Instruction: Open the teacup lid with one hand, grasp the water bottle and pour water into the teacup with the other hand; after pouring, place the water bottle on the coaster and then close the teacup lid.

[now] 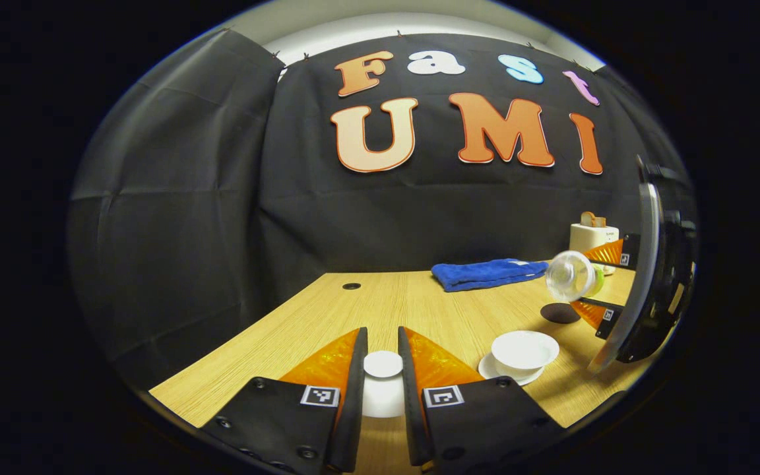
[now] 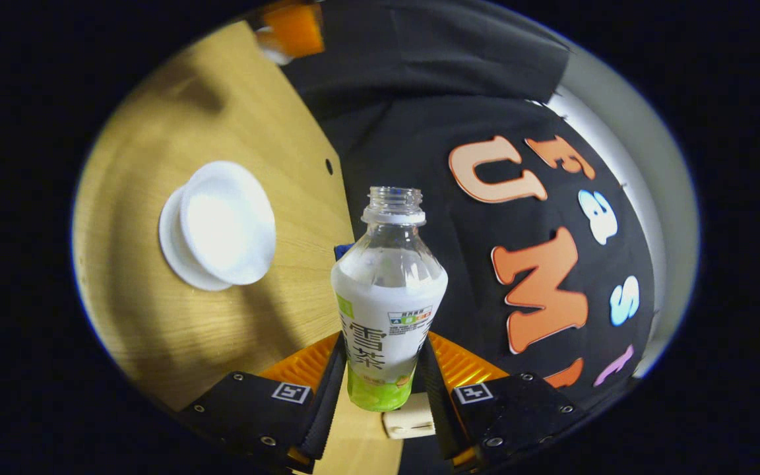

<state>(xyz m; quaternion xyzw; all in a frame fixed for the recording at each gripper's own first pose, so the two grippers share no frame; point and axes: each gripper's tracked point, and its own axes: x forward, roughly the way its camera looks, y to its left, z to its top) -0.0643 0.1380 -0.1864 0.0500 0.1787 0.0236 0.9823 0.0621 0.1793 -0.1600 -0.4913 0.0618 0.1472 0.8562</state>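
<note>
My left gripper [image 1: 382,342] is shut on the white teacup lid [image 1: 382,367], held just above the wooden table near its front edge. The uncovered white teacup [image 1: 525,349] [image 2: 225,224] sits on its saucer [image 1: 489,368] to the right of the lid. My right gripper [image 2: 385,344] [image 1: 601,282] is shut on the uncapped water bottle [image 2: 388,290] [image 1: 571,276]. In the left gripper view the bottle lies tilted almost level in the air, above and behind the cup, neck toward it. I see no stream of water. A dark round coaster [image 1: 559,313] lies on the table under the bottle.
A folded blue towel [image 1: 489,272] lies at the back of the table [image 1: 419,310], and a white appliance [image 1: 593,236] stands in the back right corner. A small cable hole [image 1: 351,286] sits near the back left edge. Black cloth walls close the booth.
</note>
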